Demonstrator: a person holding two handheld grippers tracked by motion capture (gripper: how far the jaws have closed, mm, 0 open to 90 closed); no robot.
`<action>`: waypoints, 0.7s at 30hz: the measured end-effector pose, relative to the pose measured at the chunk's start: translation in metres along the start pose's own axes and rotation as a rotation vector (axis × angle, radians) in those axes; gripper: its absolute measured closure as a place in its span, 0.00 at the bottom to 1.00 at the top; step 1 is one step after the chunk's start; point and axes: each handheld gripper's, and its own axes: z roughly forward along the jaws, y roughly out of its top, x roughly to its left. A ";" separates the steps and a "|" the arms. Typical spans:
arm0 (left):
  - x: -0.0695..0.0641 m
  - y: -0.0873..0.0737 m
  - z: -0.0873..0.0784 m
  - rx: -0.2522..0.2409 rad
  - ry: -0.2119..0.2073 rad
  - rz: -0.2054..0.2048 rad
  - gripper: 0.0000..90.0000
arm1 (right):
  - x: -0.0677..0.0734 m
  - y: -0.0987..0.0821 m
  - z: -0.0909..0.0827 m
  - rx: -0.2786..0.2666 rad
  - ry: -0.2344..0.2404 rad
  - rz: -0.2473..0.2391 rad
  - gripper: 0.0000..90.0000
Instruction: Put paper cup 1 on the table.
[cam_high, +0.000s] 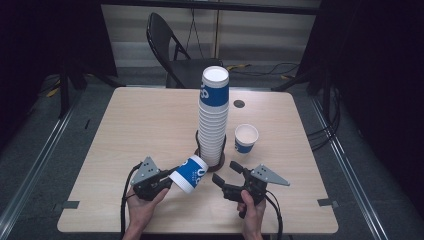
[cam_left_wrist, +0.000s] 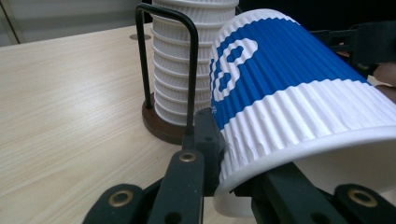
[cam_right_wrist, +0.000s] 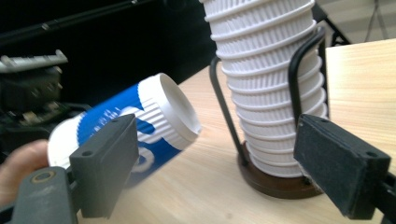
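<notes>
A blue-and-white ribbed paper cup (cam_high: 189, 172) (cam_left_wrist: 289, 93) (cam_right_wrist: 140, 121) is tipped on its side above the table, base pointing toward the stack. My left gripper (cam_high: 172, 176) (cam_left_wrist: 233, 158) is shut on its rim, one jaw outside the wall and one inside the mouth. A tall stack of the same cups (cam_high: 214, 117) (cam_left_wrist: 177, 60) (cam_right_wrist: 266, 79) stands in a black wire holder with a round brown base (cam_high: 210, 162) just beyond it. My right gripper (cam_high: 225, 172) (cam_right_wrist: 219, 163) is open to the right of the held cup, near the holder's base, with nothing between its pads.
One upright cup (cam_high: 246, 138) stands to the right of the stack. The light wooden table (cam_high: 135, 125) has a small round grommet (cam_high: 239, 104) at the back. A black folding chair (cam_high: 175, 50) stands behind the table. Cables trail from both grippers toward the front edge.
</notes>
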 end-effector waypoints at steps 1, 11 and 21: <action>0.000 0.000 0.000 0.000 0.000 0.000 0.94 | 0.000 0.000 0.000 0.000 0.000 0.000 0.15; 0.008 0.012 -0.002 0.073 0.006 -0.016 0.94 | 0.011 -0.018 0.009 0.108 -0.075 -0.187 0.14; 0.009 0.027 0.001 0.186 -0.024 0.027 0.94 | 0.024 -0.021 0.016 0.170 -0.064 -0.343 0.16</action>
